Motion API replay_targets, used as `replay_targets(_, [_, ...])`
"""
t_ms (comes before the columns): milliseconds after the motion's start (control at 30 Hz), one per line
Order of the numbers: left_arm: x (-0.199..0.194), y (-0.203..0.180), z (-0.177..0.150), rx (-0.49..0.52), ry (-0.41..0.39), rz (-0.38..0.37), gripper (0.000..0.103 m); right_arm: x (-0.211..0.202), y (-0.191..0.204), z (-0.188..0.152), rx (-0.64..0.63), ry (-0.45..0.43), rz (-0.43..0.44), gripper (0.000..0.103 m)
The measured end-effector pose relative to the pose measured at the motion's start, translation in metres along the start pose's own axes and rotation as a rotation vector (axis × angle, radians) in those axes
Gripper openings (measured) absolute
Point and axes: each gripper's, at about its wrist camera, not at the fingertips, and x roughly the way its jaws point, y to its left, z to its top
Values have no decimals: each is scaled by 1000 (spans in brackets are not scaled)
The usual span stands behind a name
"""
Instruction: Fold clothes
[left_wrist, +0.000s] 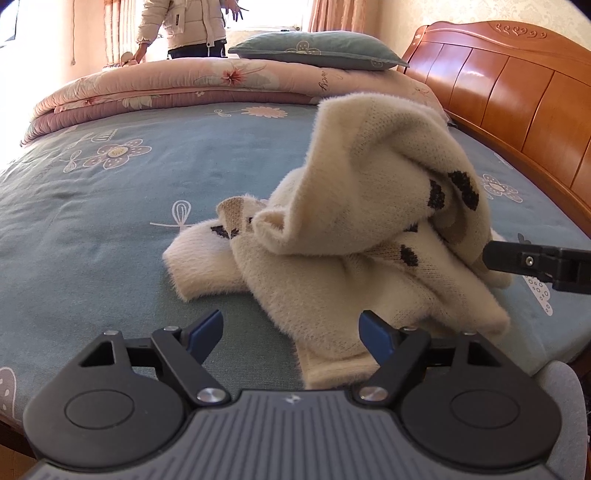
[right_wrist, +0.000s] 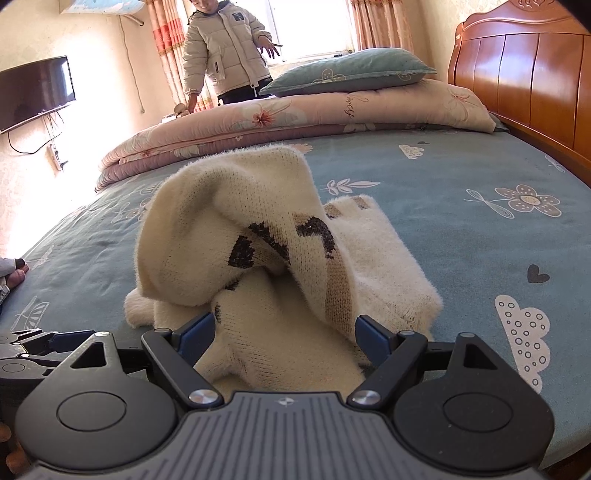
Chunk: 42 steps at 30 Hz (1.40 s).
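Note:
A fluffy cream sweater (left_wrist: 354, 221) with black and tan markings lies crumpled in a heap on the blue-green flowered bed sheet (left_wrist: 110, 221). My left gripper (left_wrist: 291, 326) stands open at the near left edge of the heap, with a strip of the sweater reaching in beside its right finger (left_wrist: 373, 332). The right gripper's finger (left_wrist: 532, 260) shows at the heap's right side. In the right wrist view the sweater (right_wrist: 229, 229) rises just ahead, and my right gripper (right_wrist: 286, 328) is open with loose sweater cloth lying between its blue pads. The left gripper (right_wrist: 37, 347) shows at the left edge.
A folded pink quilt (left_wrist: 184, 88) and a blue-green pillow (left_wrist: 317, 50) lie at the bed's far side. The wooden headboard (left_wrist: 517, 92) runs along the right. A person in a cream puffy jacket (right_wrist: 225, 48) stands beyond the bed. A television (right_wrist: 35, 92) hangs on the left wall.

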Motion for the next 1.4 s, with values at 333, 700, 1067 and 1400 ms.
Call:
replay_targets(333, [-8, -7, 0, 19, -14, -8, 81, -9, 2, 0, 3, -20, 11, 87])
replay_targets(700, [-5, -7, 1, 21, -7, -7, 81, -5, 1, -1, 12, -16, 15, 87])
replay_targets(1067, [-2, -8, 1, 43, 4, 7, 80, -5, -3, 0, 15, -25, 17, 87])
replay_targets(1400, [0, -6, -2, 32, 16, 2, 80, -3, -3, -3, 22, -14, 15, 87])
